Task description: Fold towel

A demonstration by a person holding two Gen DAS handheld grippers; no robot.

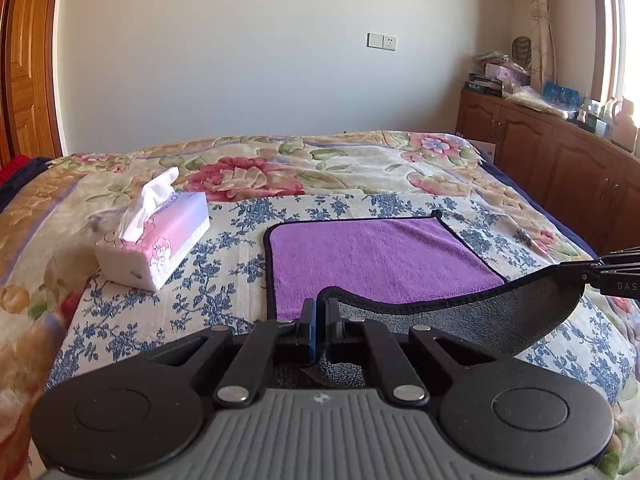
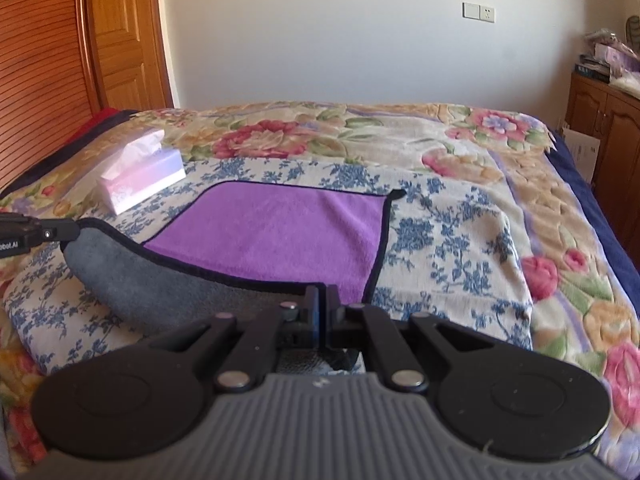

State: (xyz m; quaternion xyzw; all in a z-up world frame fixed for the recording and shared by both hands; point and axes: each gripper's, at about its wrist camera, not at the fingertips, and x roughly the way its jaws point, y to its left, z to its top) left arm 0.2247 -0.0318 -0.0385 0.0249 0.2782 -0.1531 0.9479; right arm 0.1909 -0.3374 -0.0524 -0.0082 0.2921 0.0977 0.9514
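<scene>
A purple towel (image 1: 380, 256) with a dark border and grey underside lies on the bed; it also shows in the right wrist view (image 2: 276, 236). Its near edge is lifted and sags, grey side (image 1: 480, 316) showing, between the two grippers. My left gripper (image 1: 320, 308) is shut on the near left corner. My right gripper (image 2: 322, 296) is shut on the near right corner. The right gripper also appears at the right edge of the left wrist view (image 1: 576, 272), and the left gripper at the left edge of the right wrist view (image 2: 60, 230).
A pink and white tissue pack (image 1: 156, 236) lies on the bed left of the towel. The bed carries a floral blanket (image 1: 360, 164) and a blue-flowered cloth (image 1: 160, 304). Wooden cabinets (image 1: 560, 160) stand at the right, a wooden door (image 2: 120, 40) at the left.
</scene>
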